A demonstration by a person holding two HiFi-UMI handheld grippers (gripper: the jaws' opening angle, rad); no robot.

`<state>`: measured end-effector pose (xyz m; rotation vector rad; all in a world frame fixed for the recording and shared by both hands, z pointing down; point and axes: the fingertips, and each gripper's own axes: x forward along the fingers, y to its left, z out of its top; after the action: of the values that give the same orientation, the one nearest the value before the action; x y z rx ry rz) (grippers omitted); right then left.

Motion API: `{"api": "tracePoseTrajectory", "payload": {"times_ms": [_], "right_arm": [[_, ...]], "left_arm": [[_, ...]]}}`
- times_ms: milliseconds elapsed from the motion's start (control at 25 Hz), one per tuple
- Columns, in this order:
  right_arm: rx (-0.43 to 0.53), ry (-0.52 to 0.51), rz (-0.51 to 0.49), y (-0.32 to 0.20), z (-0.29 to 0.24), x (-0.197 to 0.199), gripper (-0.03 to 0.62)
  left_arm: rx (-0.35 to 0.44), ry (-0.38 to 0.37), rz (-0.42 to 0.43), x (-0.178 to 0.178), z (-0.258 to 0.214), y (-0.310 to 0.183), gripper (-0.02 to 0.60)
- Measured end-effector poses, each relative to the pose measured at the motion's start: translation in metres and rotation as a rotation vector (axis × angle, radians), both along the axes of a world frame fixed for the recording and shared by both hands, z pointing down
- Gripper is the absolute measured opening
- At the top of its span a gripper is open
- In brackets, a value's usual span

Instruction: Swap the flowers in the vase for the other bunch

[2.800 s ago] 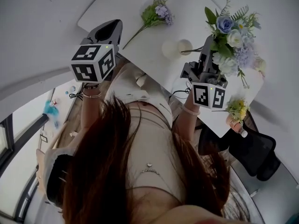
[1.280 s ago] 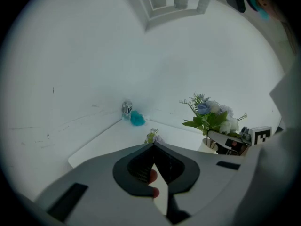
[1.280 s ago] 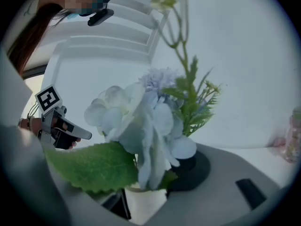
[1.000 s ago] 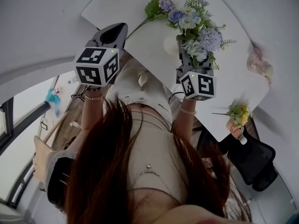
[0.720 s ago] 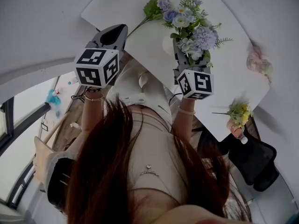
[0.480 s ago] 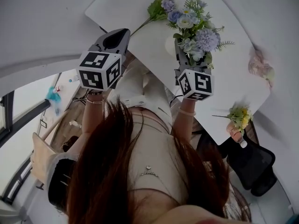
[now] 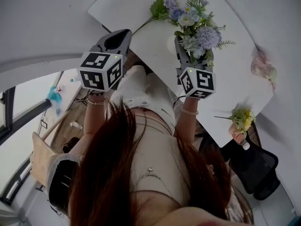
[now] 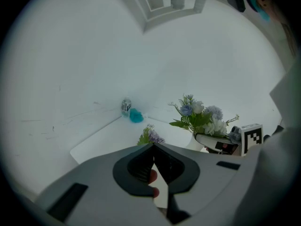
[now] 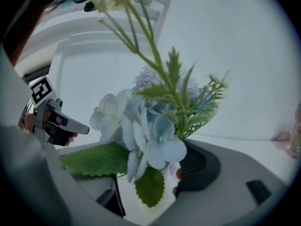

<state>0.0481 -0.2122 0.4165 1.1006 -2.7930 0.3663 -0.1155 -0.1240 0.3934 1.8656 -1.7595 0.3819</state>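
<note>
The right gripper point(image 9: 153, 182) stands wide, its 2 jaws having just been opening. Between them sits the white vase point(image 9: 170, 172), with the blue and white bunch point(image 9: 150, 135) upright in it. The blooms rise right in front of this tool. A broad green leaf point(image 9: 96, 160) hangs over its left jaw, which is clear of the vase. Its right jaw lies just beside the vase wall; whether it touches cannot be told. The left gripper point(image 8: 153, 146) is closed tight with nothing in it, its tip at the near edge of the white table point(image 8: 101, 142). Just past that tip the other bunch point(image 8: 149, 136), purple and green, lies flat on the table, and the vase stands ahead to its right. A yellow bunch point(image 7: 241, 113) lies at the table edge, well off to the right gripper's right
</note>
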Motion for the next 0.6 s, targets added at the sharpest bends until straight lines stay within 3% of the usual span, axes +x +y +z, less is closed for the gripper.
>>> {"api": "tracePoseTrajectory", "payload": {"times_ms": [240, 600], "right_arm": [[-0.043, 0.008, 0.003, 0.009, 0.01, -0.002, 0.333], [-0.104, 0.059, 0.164, 0.018, 0.028, 0.017, 0.333]], "left_arm": [[0.031, -0.003, 0.085, 0.015, -0.01, -0.02, 0.005], [0.032, 0.008, 0.191, 0.007, -0.017, -0.014, 0.005]]}}
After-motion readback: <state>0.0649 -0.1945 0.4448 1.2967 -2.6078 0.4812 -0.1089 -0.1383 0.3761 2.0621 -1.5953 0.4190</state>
